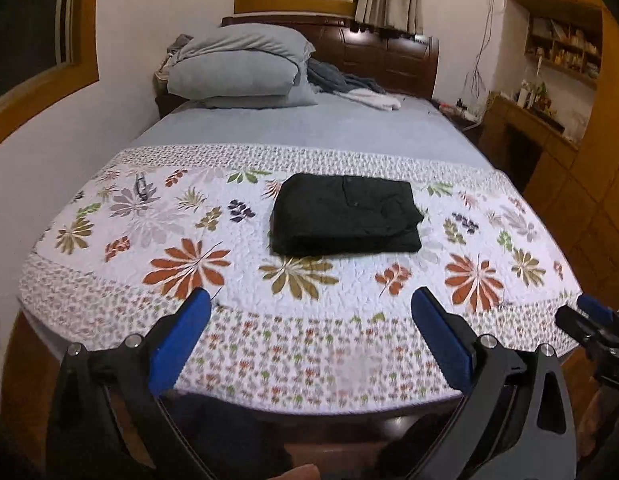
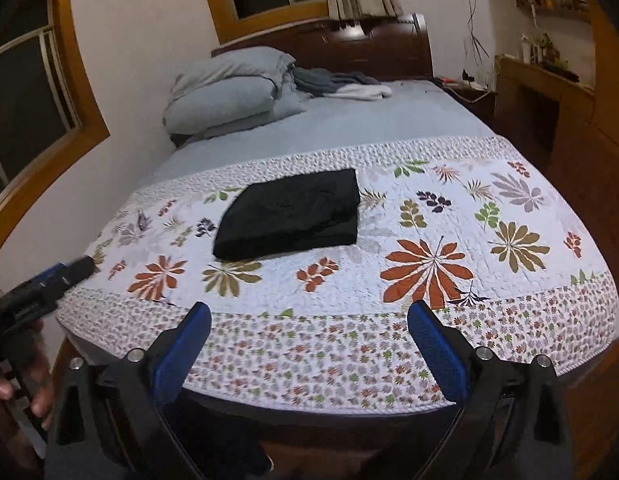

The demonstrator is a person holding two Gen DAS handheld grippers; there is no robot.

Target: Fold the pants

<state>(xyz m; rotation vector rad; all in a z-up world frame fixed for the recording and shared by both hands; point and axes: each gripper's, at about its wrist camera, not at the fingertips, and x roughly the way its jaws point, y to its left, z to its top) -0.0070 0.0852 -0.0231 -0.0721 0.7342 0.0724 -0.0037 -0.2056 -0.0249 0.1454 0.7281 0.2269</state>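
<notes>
**Pants folded, both grippers clear**

Since the pants (image 1: 345, 214) already sit as a compact dark rectangle, several layers thick, the folding step looks done and this reads as the end of the task. Landmark: the floral quilt (image 1: 213, 340) across the foot of the bed. Pants lie flat on the quilt's middle band, nearer its far edge than its near one, nothing else touching them.

Left gripper (image 1: 311, 306) hovers over the quilt's near edge, jaws spread wide, nothing between them. Right gripper (image 2: 309, 320) same: over the near edge, jaws wide, empty. Both well apart from the pants. Each one shows at the side of the other's view, with a hand (image 2: 25, 384) visible on the left one.

Beyond the quilt's far edge: grey pillows (image 1: 237, 68) and loose clothes, not involved.

Next move, if any: probably none beyond a tidy. One corner on the bundle's right side looks slightly uneven; squaring it would need a light pinch on the top layers only.
</notes>
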